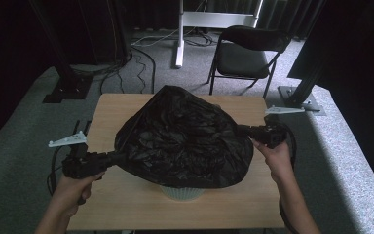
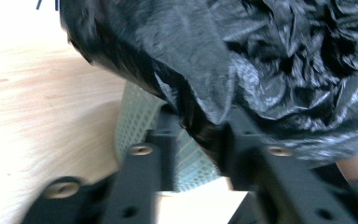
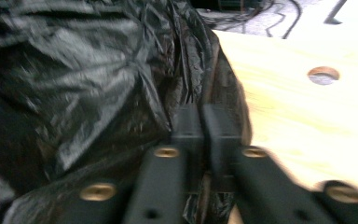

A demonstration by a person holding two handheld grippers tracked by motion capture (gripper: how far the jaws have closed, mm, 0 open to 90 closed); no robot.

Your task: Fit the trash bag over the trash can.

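With my left tool (image 1: 111, 158) and right tool (image 1: 246, 130) each clamped on an edge of the black bag (image 1: 185, 139) draped over the basket (image 1: 182, 192) mid-desk (image 1: 126, 204), I risk tearing it or tipping the basket by pulling unevenly.

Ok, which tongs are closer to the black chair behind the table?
Right. The right tongs grip the black bag at the right side of the table, just in front of the chair; the left tongs grip it at the opposite, near-left side.

Bag (image 1: 185, 139) drapes over the basket (image 1: 181, 192) mid-table (image 1: 121, 204) — chair (image 1: 248, 51) behind.
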